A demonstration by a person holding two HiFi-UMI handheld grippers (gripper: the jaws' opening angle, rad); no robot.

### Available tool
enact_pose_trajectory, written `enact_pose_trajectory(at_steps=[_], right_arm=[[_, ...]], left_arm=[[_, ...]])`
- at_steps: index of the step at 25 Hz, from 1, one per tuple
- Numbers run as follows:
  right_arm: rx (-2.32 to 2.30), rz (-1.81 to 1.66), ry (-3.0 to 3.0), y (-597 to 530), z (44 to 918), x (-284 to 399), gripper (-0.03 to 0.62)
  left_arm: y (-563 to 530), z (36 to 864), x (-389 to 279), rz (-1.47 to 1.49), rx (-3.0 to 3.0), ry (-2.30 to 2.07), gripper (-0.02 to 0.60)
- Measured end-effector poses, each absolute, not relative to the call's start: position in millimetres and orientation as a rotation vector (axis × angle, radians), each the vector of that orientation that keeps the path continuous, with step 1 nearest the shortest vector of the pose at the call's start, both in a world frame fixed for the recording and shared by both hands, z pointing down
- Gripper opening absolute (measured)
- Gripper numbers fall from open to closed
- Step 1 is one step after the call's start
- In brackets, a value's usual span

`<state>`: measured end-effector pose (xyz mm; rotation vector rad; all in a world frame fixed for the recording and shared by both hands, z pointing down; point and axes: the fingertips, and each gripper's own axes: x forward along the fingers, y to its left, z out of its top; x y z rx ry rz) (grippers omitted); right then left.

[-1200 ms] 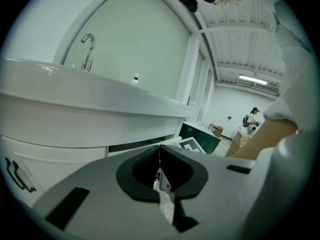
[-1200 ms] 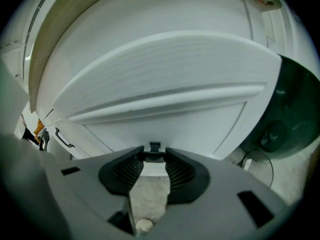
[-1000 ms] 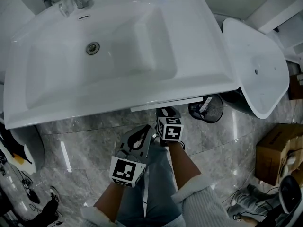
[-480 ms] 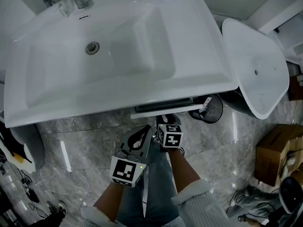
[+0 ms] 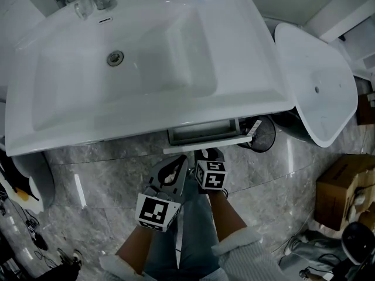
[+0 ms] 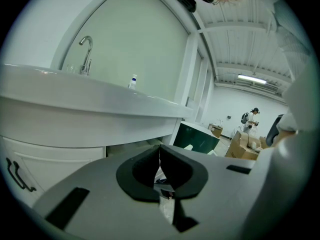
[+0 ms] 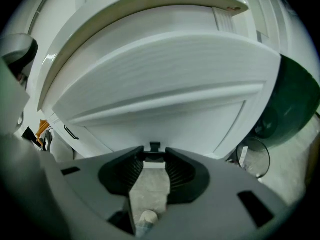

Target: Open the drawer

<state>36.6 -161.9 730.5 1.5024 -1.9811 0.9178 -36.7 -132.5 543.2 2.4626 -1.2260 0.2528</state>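
Under the white sink (image 5: 246, 107) a white drawer (image 5: 202, 132) stands partly pulled out, and its front panel (image 7: 165, 69) fills the right gripper view. My right gripper (image 5: 208, 153) reaches to the panel's lower edge. Its jaws are shut on the small black drawer handle (image 7: 155, 148). My left gripper (image 5: 176, 167) hangs just left of the right one, apart from the drawer. In the left gripper view its pads (image 6: 150, 166) meet with nothing between them.
A black wire waste basket (image 5: 258, 134) stands right of the drawer. Beyond it lies a white oval basin (image 5: 316, 86), with a cardboard box (image 5: 343, 186) on the floor. A cabinet door with a black handle (image 6: 17, 174) is left of the drawer. The person's legs are below.
The drawer has slid out from under the sink toward me, and its inside now shows. My right gripper has drawn back with its front. The left gripper has kept still.
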Motion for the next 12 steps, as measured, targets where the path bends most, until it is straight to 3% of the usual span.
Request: enact_pose_trajectory(at_steps=[12], right_arm=[[1.518, 0.917, -1.958, -142, 732, 41, 0.141]], left_arm=[[-129, 542, -41, 0.25, 2.463, -1.235, 0.017]])
